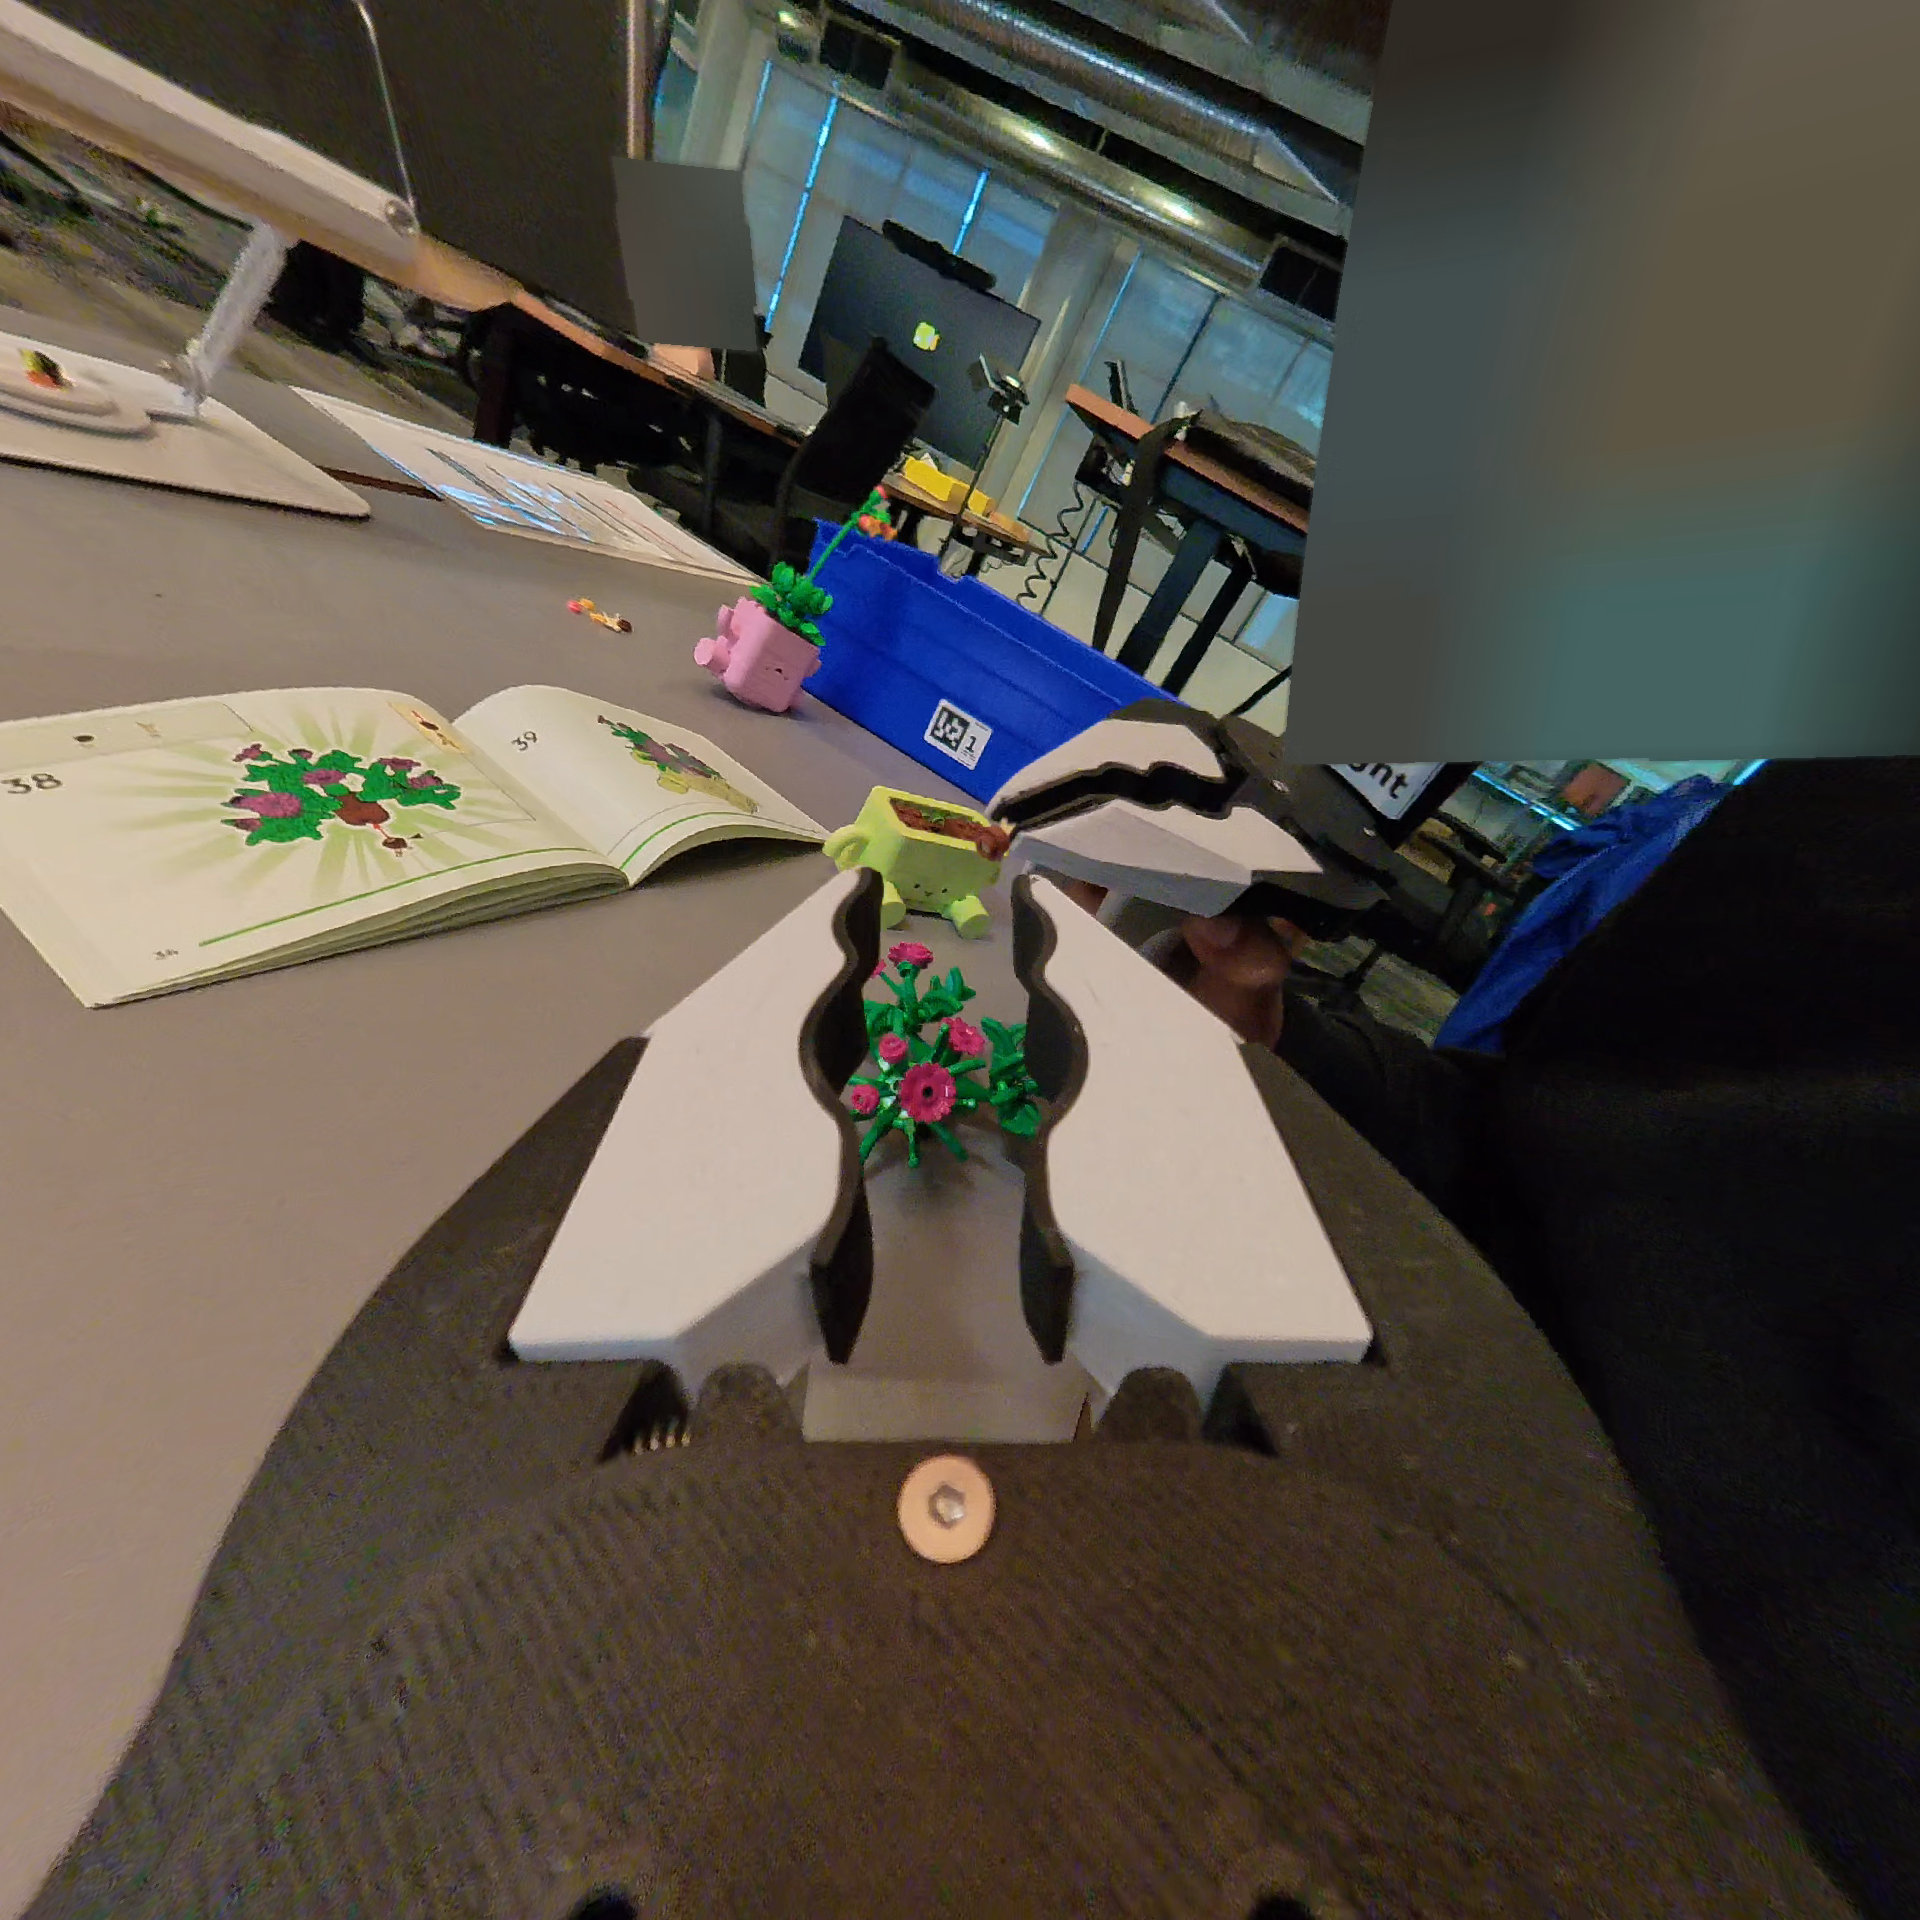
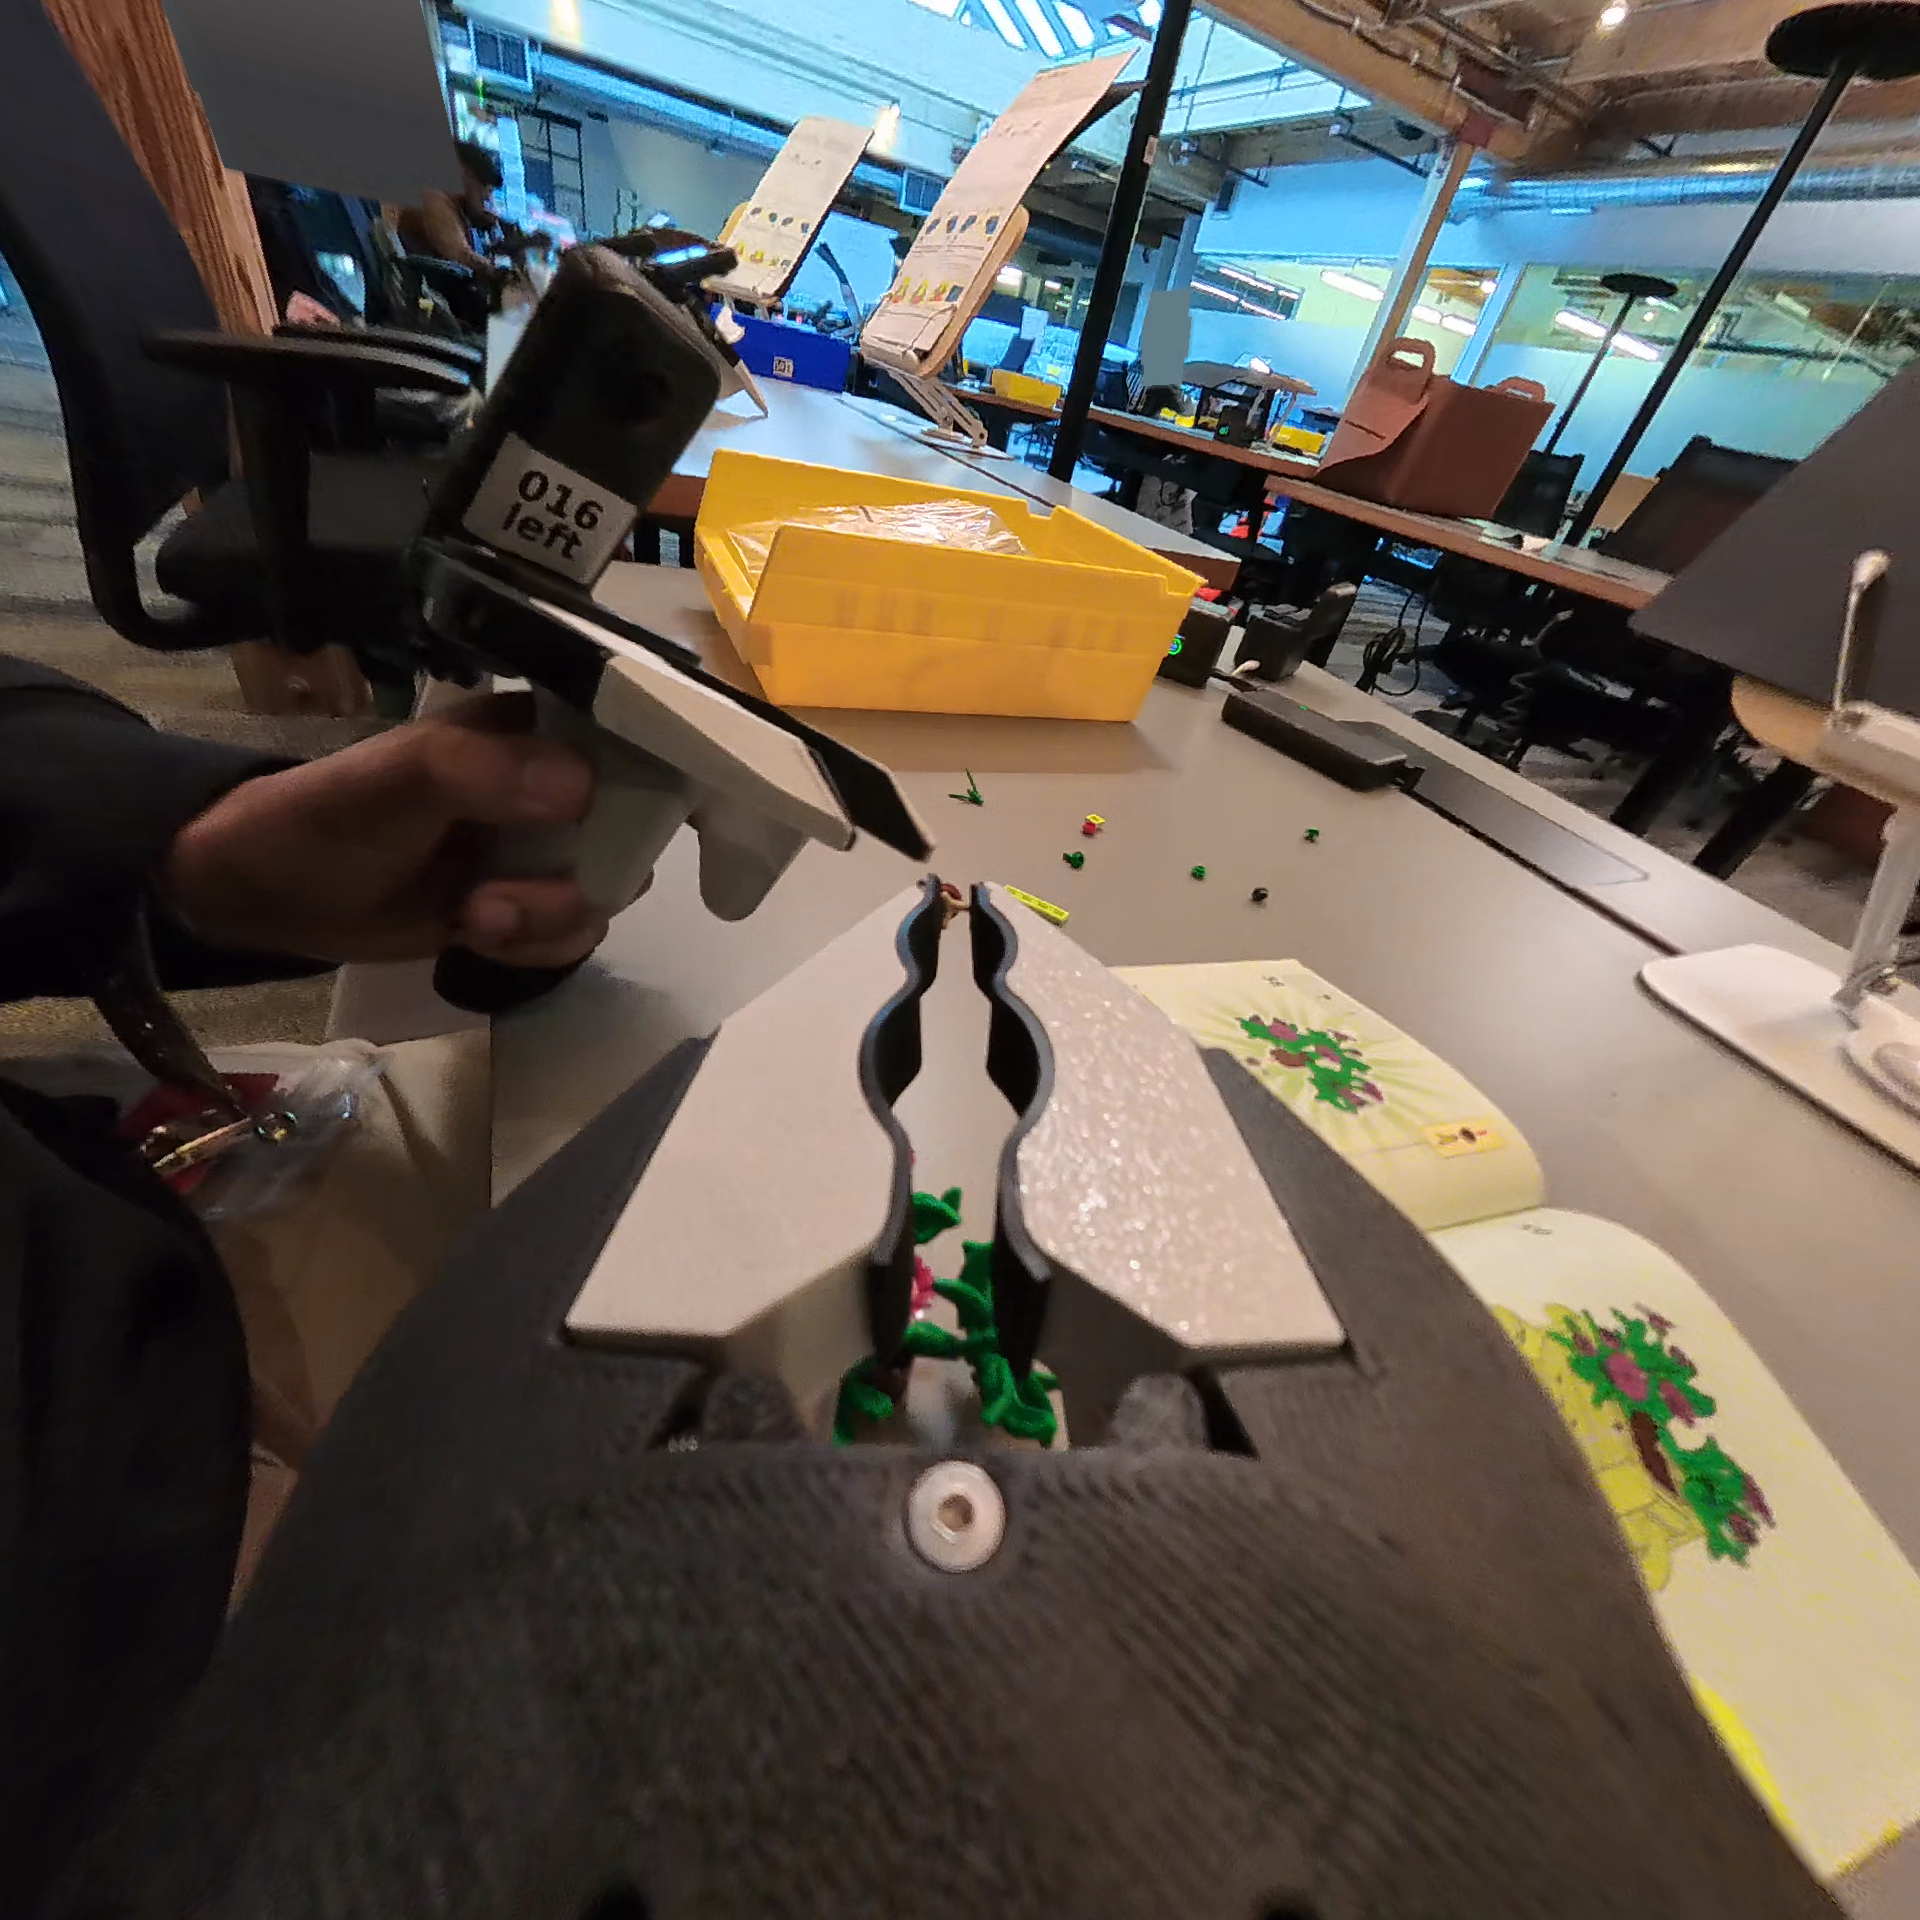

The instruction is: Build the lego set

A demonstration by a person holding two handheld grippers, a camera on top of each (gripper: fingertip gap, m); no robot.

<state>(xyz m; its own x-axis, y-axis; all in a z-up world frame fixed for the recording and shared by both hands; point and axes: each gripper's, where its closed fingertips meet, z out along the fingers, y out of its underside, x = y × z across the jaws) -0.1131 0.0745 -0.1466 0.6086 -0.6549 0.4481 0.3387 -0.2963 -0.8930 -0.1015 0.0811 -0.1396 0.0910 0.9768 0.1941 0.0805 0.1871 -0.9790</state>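
Observation:
A green and magenta lego flower cluster (image 1: 930, 1070) lies on the grey table between the fingers of my left gripper (image 1: 942, 888), which is open and empty. Just beyond its tips stands a lime-green lego pot (image 1: 920, 847) with brown filling. My right gripper (image 1: 1000, 821) comes in from the right and its tips sit at the pot's right rim. In the right wrist view my right gripper (image 2: 951, 896) is shut on a small brown piece (image 2: 951, 904). The flower cluster (image 2: 961, 1320) shows below its fingers, and the left gripper (image 2: 914, 842) hovers close at upper left. The pot is hidden there.
An open instruction booklet (image 1: 343, 821) lies left of the pot, also in the right wrist view (image 2: 1340, 1070). A pink pot with a green plant (image 1: 764, 655) lies by a blue bin (image 1: 935, 644). A yellow bin (image 2: 935, 603), loose small pieces (image 2: 1195, 868) and a lamp base (image 2: 1787, 1018) sit farther off.

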